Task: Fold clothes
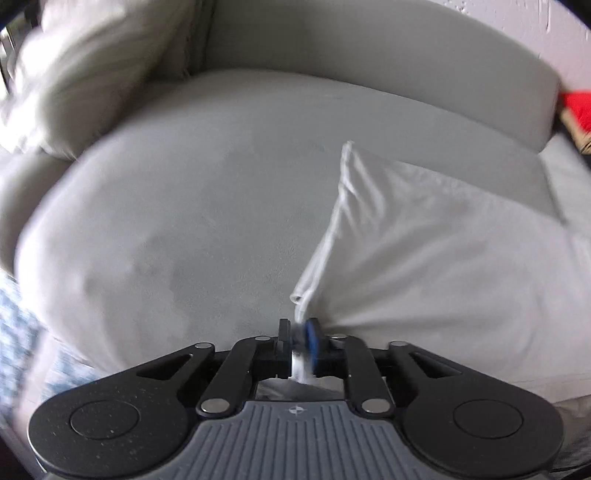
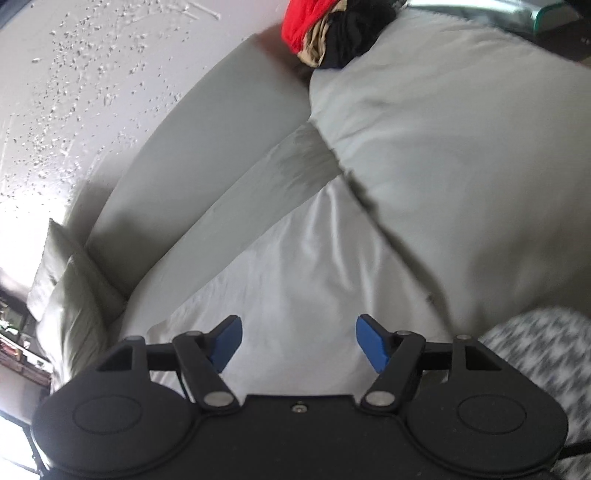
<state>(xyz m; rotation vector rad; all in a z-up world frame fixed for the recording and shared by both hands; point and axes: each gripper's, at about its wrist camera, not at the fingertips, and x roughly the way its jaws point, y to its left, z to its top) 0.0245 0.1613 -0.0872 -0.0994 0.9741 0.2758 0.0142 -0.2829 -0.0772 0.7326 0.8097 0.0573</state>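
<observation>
A white garment (image 1: 424,251) lies spread on the grey sofa seat (image 1: 192,221), its left edge running up to a far corner. My left gripper (image 1: 298,338) is shut on the near corner of that white cloth, which bunches between the blue pads and hangs down behind them. In the right wrist view the same white garment (image 2: 295,266) lies flat under my right gripper (image 2: 299,341). That gripper stands open above the cloth with nothing between its blue pads (image 2: 371,343).
A grey back cushion (image 1: 369,81) runs along the sofa's rear, and loose pillows (image 1: 85,66) (image 2: 461,155) lie at both ends. A pile of red, tan and black clothes (image 2: 325,29) sits atop the sofa corner. Patterned fabric (image 2: 535,362) lies at the near right.
</observation>
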